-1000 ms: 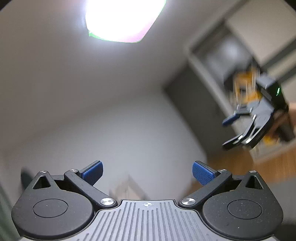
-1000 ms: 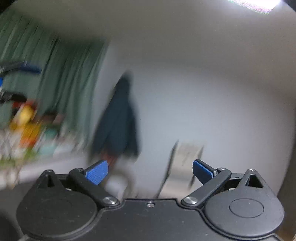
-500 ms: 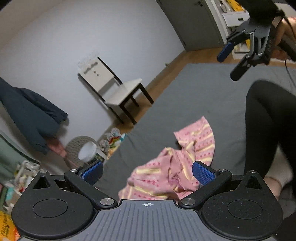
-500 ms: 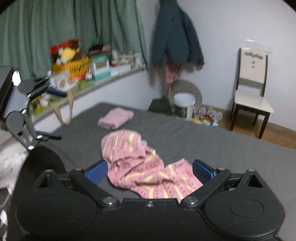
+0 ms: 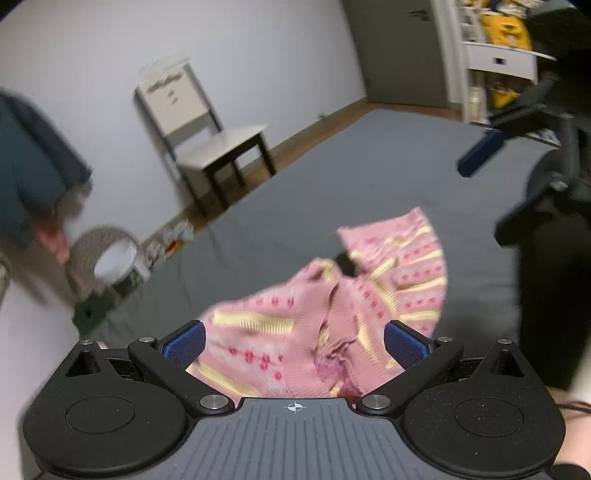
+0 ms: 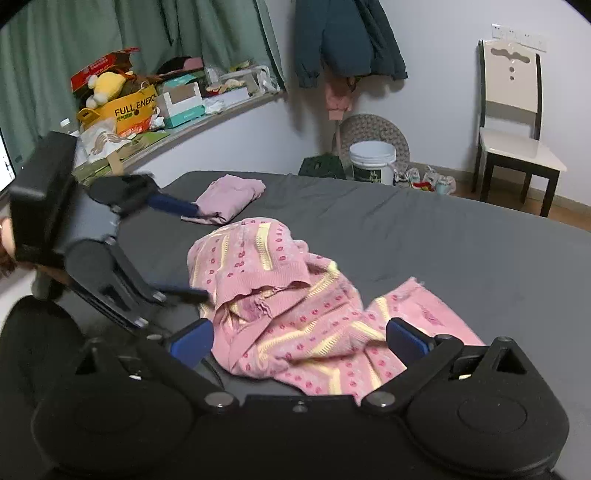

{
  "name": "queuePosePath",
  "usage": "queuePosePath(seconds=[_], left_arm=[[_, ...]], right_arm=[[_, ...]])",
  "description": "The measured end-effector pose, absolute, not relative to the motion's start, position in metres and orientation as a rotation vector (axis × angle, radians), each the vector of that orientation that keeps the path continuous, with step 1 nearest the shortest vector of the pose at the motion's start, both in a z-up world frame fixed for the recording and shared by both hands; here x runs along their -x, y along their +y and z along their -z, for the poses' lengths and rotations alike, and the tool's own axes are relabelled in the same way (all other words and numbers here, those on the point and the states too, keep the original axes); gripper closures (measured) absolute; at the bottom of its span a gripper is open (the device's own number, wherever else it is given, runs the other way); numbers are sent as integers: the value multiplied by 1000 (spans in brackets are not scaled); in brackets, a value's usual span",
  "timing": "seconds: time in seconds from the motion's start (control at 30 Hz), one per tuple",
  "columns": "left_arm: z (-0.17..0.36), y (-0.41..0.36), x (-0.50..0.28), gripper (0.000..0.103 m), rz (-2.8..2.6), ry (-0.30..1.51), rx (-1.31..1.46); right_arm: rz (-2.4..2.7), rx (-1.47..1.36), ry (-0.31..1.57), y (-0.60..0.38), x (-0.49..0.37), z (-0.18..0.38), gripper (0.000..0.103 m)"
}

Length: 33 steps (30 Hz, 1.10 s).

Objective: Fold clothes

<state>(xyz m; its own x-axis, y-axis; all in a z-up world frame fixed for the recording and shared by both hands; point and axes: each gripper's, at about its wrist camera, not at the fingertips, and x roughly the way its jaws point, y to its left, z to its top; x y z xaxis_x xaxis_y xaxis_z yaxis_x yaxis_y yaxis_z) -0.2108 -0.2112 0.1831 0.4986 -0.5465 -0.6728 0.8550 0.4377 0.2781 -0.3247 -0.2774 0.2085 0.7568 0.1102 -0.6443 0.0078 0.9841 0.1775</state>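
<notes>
Two handheld grippers are hanging over a crumpled pink patterned garment lying on a dark grey bed. Farthest left in the right wrist view, a shelf is carrying boxes and a yellow plush toy in front of green curtains. Just below it, the left gripper is hovering with its blue-tipped fingers spread wide, the lower fingertip lying close to the garment's left edge and nothing caught between them. A small folded pink cloth is sitting on the bed beyond it. At centre, the garment is lying in a heap, dotted and striped in yellow, directly ahead of the right gripper, whose jaws are also standing wide apart and empty. A dark jacket is hanging on the wall above a white bucket. Farthest right, a white chair is standing against the wall, off the bed. In the blurred left wrist view, the garment is filling the gap between the left gripper's fingers.
</notes>
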Motion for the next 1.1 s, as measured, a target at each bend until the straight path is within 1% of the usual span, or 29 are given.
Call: queuePosePath(seconds=[0.07, 0.1, 0.13, 0.17, 0.27, 0.33, 0.4, 0.43, 0.53, 0.63, 0.7, 0.73, 0.8, 0.87, 0.9, 0.97, 1.0, 1.07, 1.1], left_arm=[[-164, -210, 202, 0, 922, 571, -589], [-155, -208, 196, 0, 895, 598, -541], [-148, -205, 190, 0, 868, 614, -499], [-142, -201, 183, 0, 850, 618, -451], [-134, -188, 168, 0, 837, 639, -383], [-133, -175, 163, 0, 862, 610, -341], [-133, -161, 162, 0, 898, 565, -350], [-133, -154, 162, 0, 911, 545, -362], [-121, -135, 160, 0, 853, 538, -353], [-109, -127, 164, 0, 826, 539, -452], [-110, -124, 167, 0, 800, 530, -499], [-113, -120, 166, 0, 780, 527, -477], [-121, -108, 162, 0, 774, 525, -378], [-125, -99, 159, 0, 798, 516, -298], [-126, -97, 160, 0, 803, 484, -295], [-124, -100, 167, 0, 794, 386, -374], [-123, -103, 170, 0, 802, 356, -422], [-123, -111, 174, 0, 825, 314, -485], [-125, -114, 176, 0, 836, 295, -508]], right_arm=[[-56, -163, 690, -268, 321, -194, 6], [-49, -149, 683, -264, 318, -187, 12], [-34, -137, 674, -261, 316, -182, 22], [-19, -125, 664, -258, 314, -178, 25], [23, -153, 641, -256, 304, -168, 29], [31, -183, 646, -254, 294, -161, 40], [21, -214, 662, -248, 282, -154, 46], [6, -223, 671, -242, 276, -152, 48], [-61, -193, 688, -218, 257, -147, 48], [-92, -208, 708, -205, 239, -141, 48], [-94, -280, 740, -209, 229, -132, 48], [-98, -313, 748, -211, 227, -127, 50], [-121, -396, 747, -215, 224, -120, 54], [-150, -505, 714, -221, 224, -116, 54], [-147, -550, 695, -225, 223, -114, 55], [-125, -625, 670, -231, 219, -109, 56], [-107, -657, 667, -235, 216, -105, 62], [-91, -735, 660, -241, 212, -95, 83], [-100, -787, 655, -245, 211, -90, 98]])
